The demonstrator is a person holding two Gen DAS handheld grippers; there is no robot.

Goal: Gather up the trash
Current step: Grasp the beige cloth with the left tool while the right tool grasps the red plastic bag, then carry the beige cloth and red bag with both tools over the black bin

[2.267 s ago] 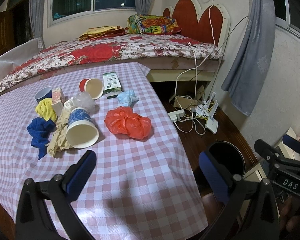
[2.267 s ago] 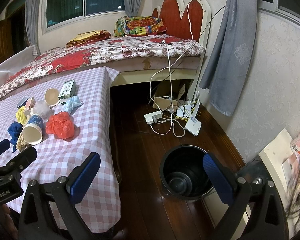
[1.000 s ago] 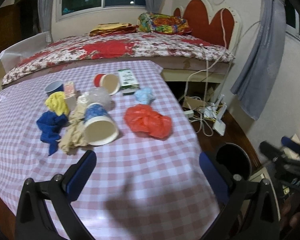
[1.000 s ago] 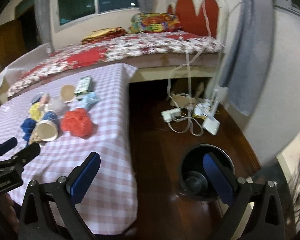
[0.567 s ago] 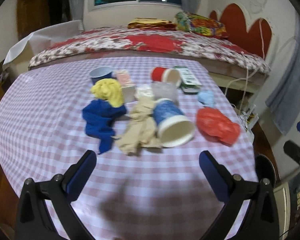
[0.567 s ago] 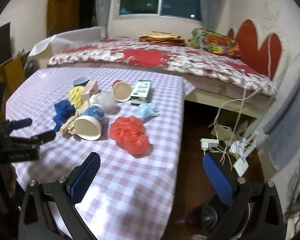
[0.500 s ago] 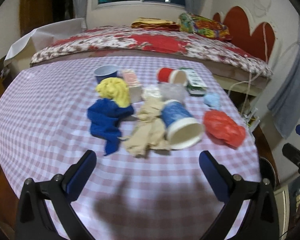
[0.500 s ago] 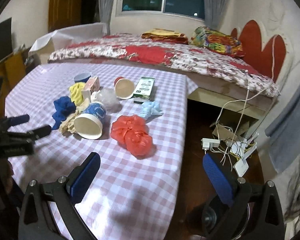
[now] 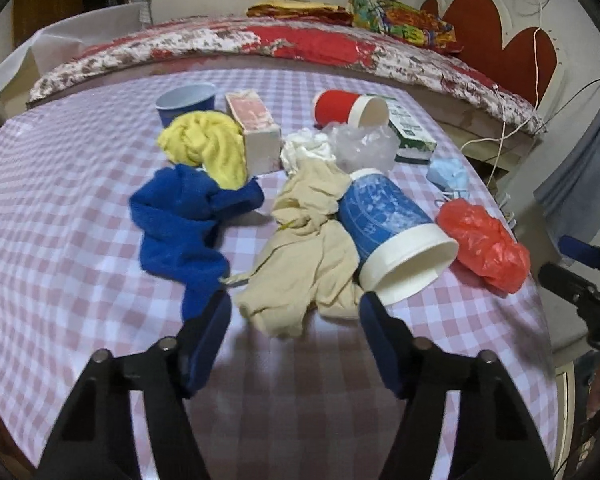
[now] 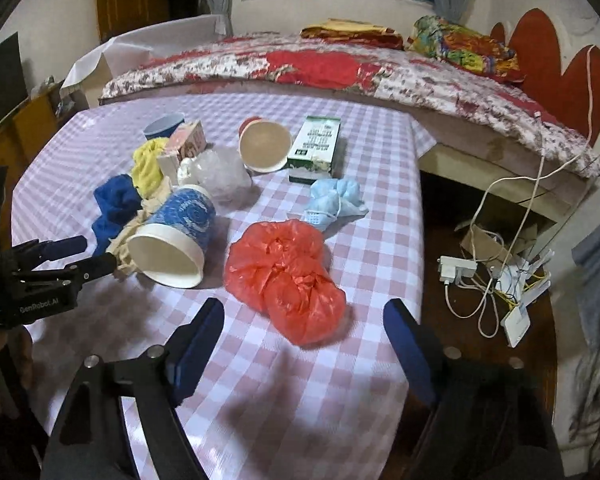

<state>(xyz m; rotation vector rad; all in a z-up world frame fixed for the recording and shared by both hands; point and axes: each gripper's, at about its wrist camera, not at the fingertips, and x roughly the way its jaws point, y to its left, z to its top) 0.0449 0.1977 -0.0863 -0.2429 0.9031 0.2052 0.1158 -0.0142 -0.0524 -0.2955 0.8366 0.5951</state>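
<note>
A heap of litter is spread over the checked surface (image 9: 60, 240), with a bed (image 10: 340, 64) behind it. The big blue-patterned paper cup (image 9: 392, 236) is taken as landmark: it lies on its side, its white mouth turned toward the cameras. Against its left flank a crumpled beige cloth (image 9: 304, 256) is pressed; further left a blue cloth (image 9: 184, 224) lies, with a yellow cloth (image 9: 208, 148) just behind that. Behind the cup a clear plastic wad (image 9: 360, 144), a pink carton (image 9: 256, 132), a tipped red cup (image 9: 348, 108), an upright blue cup (image 9: 184, 100) and a green box (image 10: 318, 148) are seen. To the cup's right a red plastic bag (image 10: 288, 276) is bunched, glossy and knotted; behind the bag a pale blue face mask (image 10: 334, 200) lies.

The left tongs (image 9: 296, 328) are held spread, their jaws having just been closing, with the beige cloth's near edge apparently between them, though contact cannot be judged. The right tongs (image 10: 304, 332) are likewise spread and have just been closing, the red bag's near edge between the pads, untouched as far as can be seen.
</note>
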